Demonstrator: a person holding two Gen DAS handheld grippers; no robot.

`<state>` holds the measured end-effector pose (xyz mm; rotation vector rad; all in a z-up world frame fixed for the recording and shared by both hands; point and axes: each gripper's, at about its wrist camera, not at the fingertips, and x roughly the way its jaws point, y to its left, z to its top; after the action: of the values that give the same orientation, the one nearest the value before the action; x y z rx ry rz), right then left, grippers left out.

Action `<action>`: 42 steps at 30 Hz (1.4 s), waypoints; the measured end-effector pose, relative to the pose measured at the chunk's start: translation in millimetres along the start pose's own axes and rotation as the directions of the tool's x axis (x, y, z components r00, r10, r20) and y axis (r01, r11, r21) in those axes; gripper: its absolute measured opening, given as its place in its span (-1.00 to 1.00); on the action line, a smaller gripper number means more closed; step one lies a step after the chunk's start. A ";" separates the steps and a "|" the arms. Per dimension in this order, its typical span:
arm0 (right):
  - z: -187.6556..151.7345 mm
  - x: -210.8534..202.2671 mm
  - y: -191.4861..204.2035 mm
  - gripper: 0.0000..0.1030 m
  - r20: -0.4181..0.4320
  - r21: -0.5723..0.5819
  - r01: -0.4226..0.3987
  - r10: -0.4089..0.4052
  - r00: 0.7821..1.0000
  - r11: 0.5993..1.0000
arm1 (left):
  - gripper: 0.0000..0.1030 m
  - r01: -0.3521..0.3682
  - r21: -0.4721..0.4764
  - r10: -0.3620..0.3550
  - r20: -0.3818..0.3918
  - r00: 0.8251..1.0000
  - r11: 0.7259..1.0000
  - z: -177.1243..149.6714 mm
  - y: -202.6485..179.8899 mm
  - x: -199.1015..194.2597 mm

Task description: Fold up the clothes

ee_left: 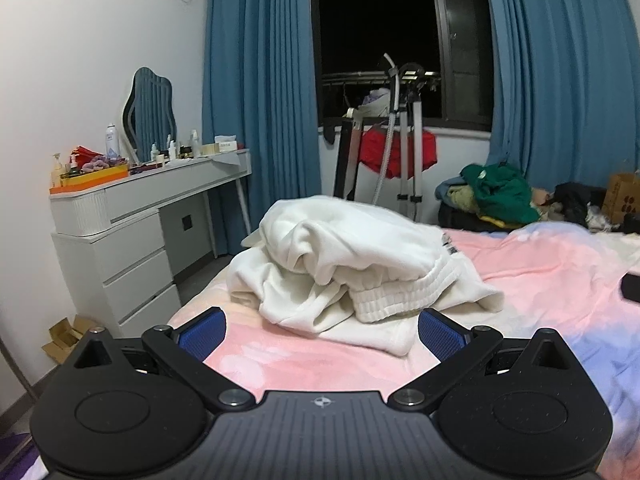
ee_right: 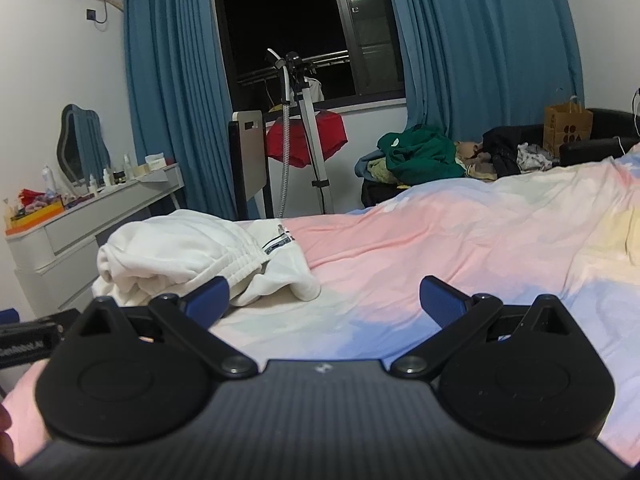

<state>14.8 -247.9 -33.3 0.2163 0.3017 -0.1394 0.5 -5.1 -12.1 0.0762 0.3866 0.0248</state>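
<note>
**White garment unfolded, both grippers empty**

The white garment (ee_left: 352, 264) lies crumpled in a heap on the pastel bedsheet (ee_left: 540, 276), ribbed elastic waistband showing at its front. It sits just ahead of the left gripper (ee_left: 322, 330), whose jaws stand wide with nothing between them. The right gripper (ee_right: 324, 300) is likewise spread wide and empty; the garment lies ahead and left of its jaws

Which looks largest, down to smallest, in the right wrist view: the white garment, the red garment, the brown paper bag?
1. White garment, though it lies nearest the camera, which inflates it.
2. Red garment on the rack.
3. Brown paper bag, smallest but farthest, so its true rank against the red garment is unsure.
</note>
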 end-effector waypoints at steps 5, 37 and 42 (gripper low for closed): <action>1.6 -1.0 -5.3 1.00 -0.016 0.017 -0.022 0.022 1.000 1.000 | 0.99 0.026 -0.029 -0.026 -0.015 1.000 0.999 -3.0 4.3 4.9; 16.2 1.1 -62.7 1.00 -0.106 0.212 0.049 -0.027 0.994 0.976 | 0.99 0.052 0.381 -0.026 -0.073 0.997 0.923 -16.4 -74.0 79.2; 13.3 8.4 -96.7 1.00 -0.146 0.314 0.081 -0.036 0.989 0.946 | 0.99 0.029 0.499 -0.039 0.008 0.999 0.866 -16.2 -112.7 102.4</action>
<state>10.3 -345.3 -41.9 0.5409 0.4242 -0.2334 90.3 -112.3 -74.4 0.5853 0.3686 -0.1128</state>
